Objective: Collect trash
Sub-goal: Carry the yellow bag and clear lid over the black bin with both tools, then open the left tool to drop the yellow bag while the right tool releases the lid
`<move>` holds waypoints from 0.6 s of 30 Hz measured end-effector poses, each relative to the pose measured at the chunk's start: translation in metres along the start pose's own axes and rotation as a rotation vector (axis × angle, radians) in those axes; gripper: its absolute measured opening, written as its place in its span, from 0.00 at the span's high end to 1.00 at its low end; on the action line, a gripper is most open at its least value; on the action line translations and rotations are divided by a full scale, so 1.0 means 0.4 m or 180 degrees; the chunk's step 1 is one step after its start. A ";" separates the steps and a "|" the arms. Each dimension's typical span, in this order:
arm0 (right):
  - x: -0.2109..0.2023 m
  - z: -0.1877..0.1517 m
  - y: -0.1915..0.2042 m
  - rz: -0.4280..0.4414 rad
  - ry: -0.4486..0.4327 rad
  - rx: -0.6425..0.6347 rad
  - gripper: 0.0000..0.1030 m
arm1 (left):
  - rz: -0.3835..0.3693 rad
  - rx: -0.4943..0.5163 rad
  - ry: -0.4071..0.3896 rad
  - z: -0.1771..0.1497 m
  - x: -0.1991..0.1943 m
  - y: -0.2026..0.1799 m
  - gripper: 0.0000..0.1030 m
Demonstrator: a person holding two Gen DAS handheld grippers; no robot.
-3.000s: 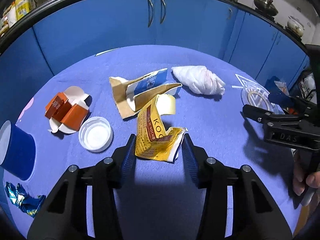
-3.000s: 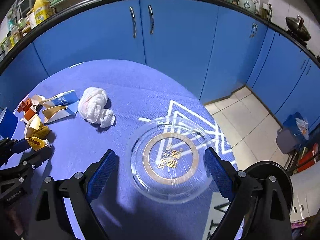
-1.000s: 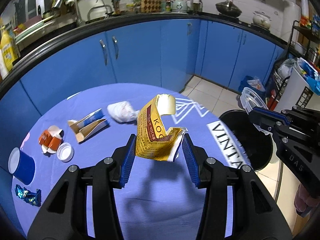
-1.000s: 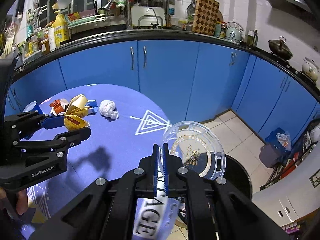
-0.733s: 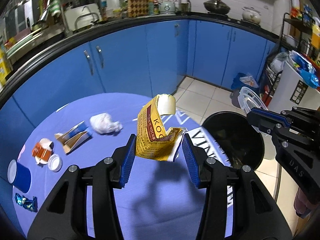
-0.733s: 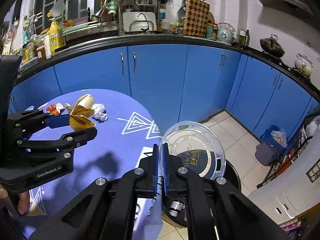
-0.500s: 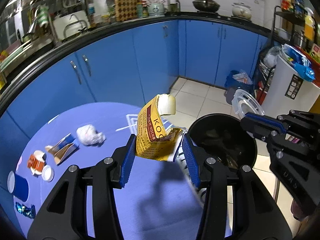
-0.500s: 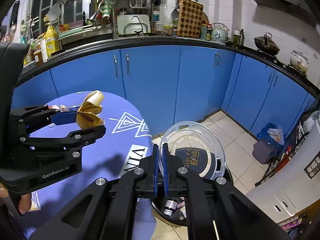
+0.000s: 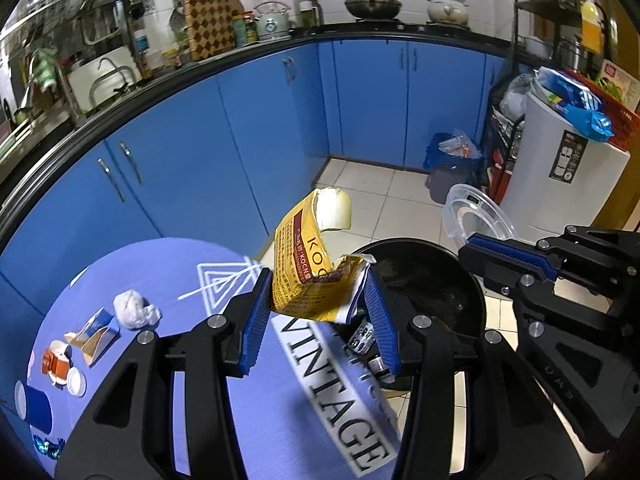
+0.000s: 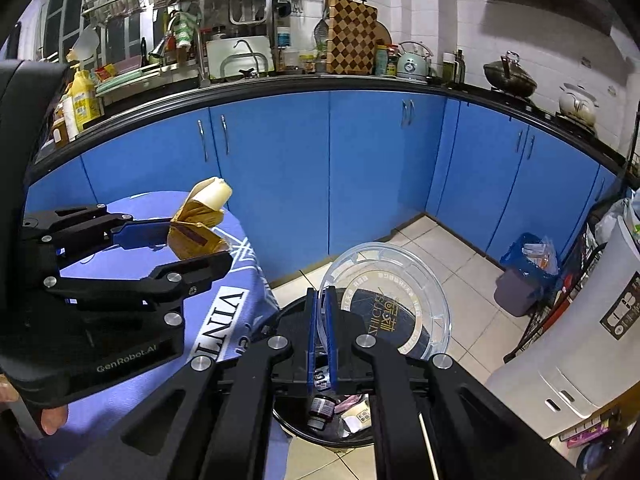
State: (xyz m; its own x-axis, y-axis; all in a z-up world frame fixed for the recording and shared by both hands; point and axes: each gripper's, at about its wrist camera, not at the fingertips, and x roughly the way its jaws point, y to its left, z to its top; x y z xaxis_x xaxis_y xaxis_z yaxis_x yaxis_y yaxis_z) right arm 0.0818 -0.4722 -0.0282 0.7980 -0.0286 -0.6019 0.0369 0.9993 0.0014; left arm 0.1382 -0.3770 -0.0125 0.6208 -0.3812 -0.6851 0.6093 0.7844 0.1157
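My left gripper [image 9: 318, 292] is shut on a crumpled yellow carton [image 9: 308, 268] and holds it in the air at the table's edge, beside the black trash bin [image 9: 424, 280]. It also shows in the right wrist view [image 10: 196, 224]. My right gripper [image 10: 321, 312] is shut on the rim of a clear plastic lid [image 10: 388, 300] and holds it upright over the bin [image 10: 320, 420]. The lid also shows in the left wrist view [image 9: 476, 216]. Bottles and wrappers lie in the bin.
On the blue tablecloth [image 9: 280, 420] at the left lie a white wad [image 9: 134, 310], a torn blue-and-tan carton [image 9: 96, 332], an orange box [image 9: 54, 360], a white cap [image 9: 76, 382] and a blue cup [image 9: 34, 404]. Blue cabinets [image 10: 360, 168] stand behind. A white appliance [image 10: 580, 340] stands at the right.
Both grippers have moved away from the table toward the bin, each with its load. The bin now lies under the right gripper and its contents show.
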 end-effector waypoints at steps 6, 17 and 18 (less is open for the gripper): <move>0.003 -0.003 -0.021 -0.0001 -0.0003 0.0061 0.95 | -0.0024 0.0071 -0.0025 0.026 0.016 -0.030 0.54; 0.006 -0.008 -0.056 -0.0047 -0.0010 0.0163 0.95 | -0.0044 0.0077 0.0002 0.055 0.046 -0.050 0.51; 0.007 -0.008 -0.058 -0.0052 -0.0009 0.0177 0.95 | -0.0058 0.0063 0.0005 0.057 0.047 -0.050 0.50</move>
State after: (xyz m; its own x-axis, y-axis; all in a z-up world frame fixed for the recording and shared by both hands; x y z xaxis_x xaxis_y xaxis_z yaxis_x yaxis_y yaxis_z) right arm 0.0812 -0.4954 -0.0323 0.7987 -0.0449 -0.6000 0.0831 0.9959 0.0361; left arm 0.1490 -0.4110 -0.0114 0.6087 -0.3946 -0.6884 0.6302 0.7675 0.1173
